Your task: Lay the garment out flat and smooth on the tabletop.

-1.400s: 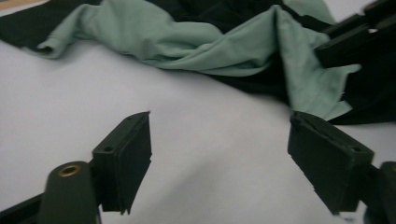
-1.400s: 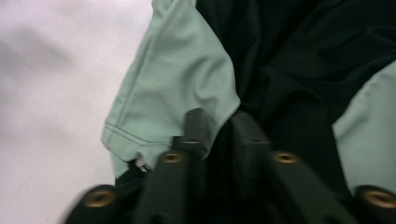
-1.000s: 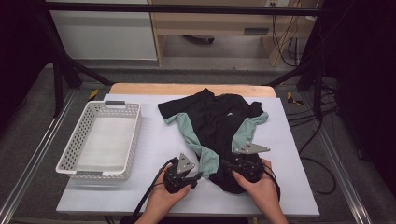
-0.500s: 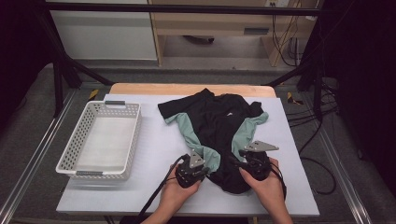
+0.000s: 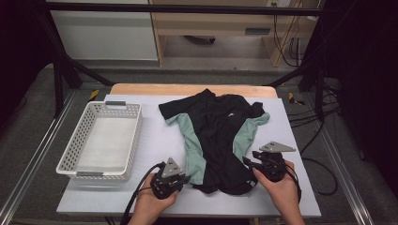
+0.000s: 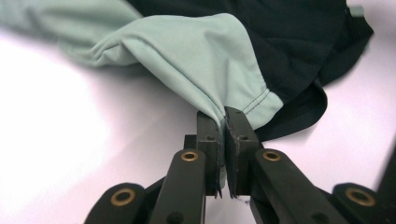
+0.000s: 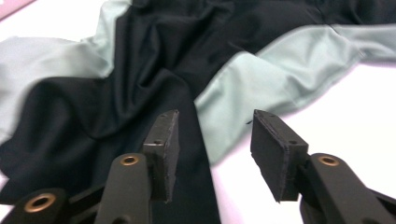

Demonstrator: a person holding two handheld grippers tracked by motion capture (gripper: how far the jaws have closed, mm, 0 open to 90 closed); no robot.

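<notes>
While pinched | left hand-held gripper (image 6: pixel 223 140) | soft creased shirt (image 6: pixel 201 51) hem

Two black grippers, left gripper (image 5: pixel 184 179) and right gripper (image 5: pixel 249 162), are seen, each topped by a grey three-cornered plate. Brass-ringed holes are set in the black jaws. A black cable is trailed from each.

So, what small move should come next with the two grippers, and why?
Probably close the right gripper on the shirt hem. The left gripper has just closed and already pinches the pale green edge, while the right one's jaws stand open over the cloth, gripping nothing.
</notes>
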